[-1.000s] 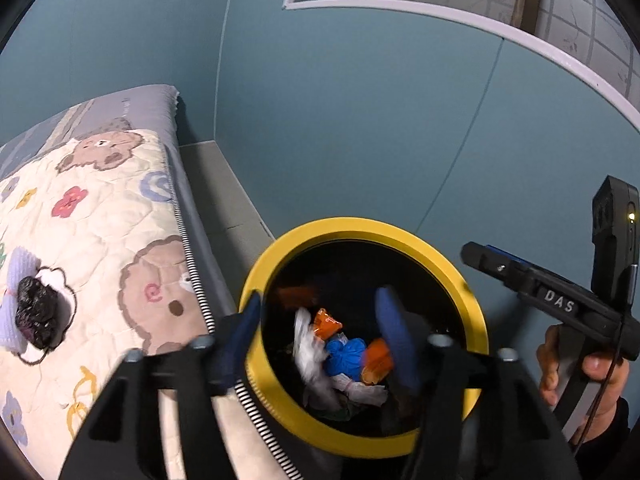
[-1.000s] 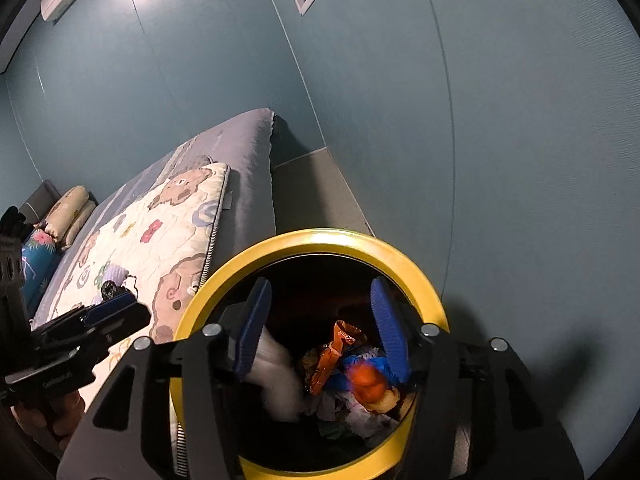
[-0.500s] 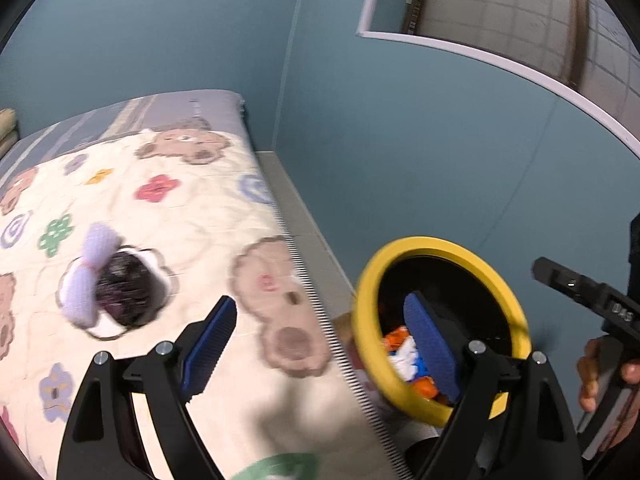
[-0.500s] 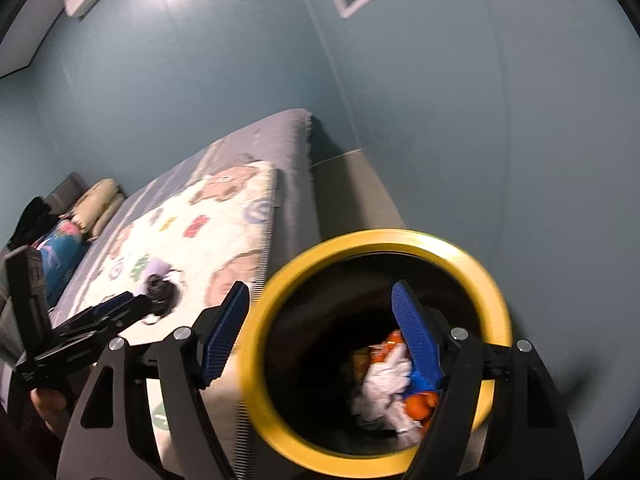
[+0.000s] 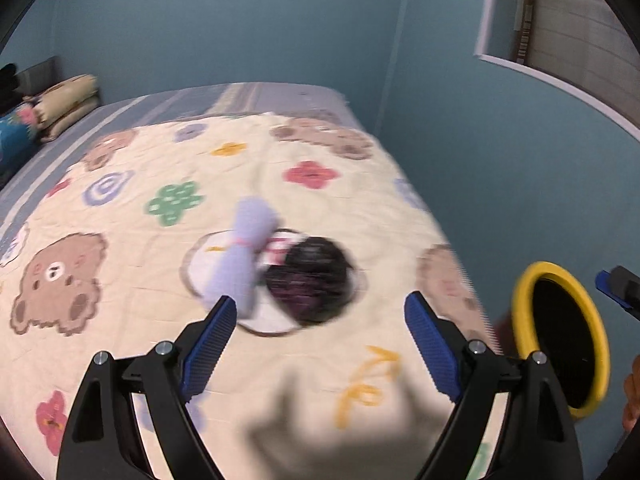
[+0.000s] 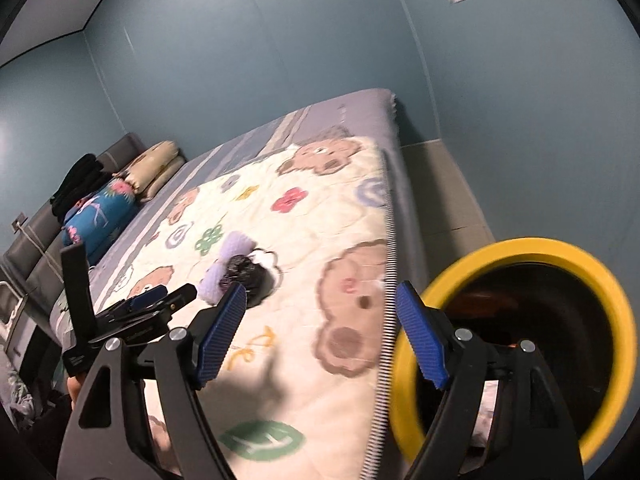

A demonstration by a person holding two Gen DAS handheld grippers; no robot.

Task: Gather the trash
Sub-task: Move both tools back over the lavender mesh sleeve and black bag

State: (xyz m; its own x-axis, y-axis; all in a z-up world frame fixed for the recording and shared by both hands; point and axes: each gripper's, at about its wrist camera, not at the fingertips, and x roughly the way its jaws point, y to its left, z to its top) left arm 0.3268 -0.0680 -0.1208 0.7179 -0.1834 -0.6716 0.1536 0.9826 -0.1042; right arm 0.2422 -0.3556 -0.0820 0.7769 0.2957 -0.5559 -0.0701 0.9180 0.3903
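A dark crumpled bag (image 5: 308,280) lies on the bear-print quilt (image 5: 160,264), touching a lilac rolled piece (image 5: 240,256). My left gripper (image 5: 320,344) is open and empty, hovering just in front of them. In the right wrist view the same dark bag (image 6: 246,274) and lilac piece (image 6: 226,266) lie mid-quilt. My right gripper (image 6: 320,332) is open and empty above the bed edge. The yellow-rimmed black bin (image 6: 516,248) stands right of the bed; it also shows in the left wrist view (image 5: 560,344).
The left gripper's body (image 6: 132,316) shows at the left of the right wrist view. Pillows (image 6: 152,168) and a blue cushion (image 6: 100,212) lie at the head of the bed. A teal wall (image 5: 460,140) runs close behind bed and bin.
Both grippers have swung left from over the bin toward the bed. Both jaws have opened wider. The bin has slid to the right edge of both views.
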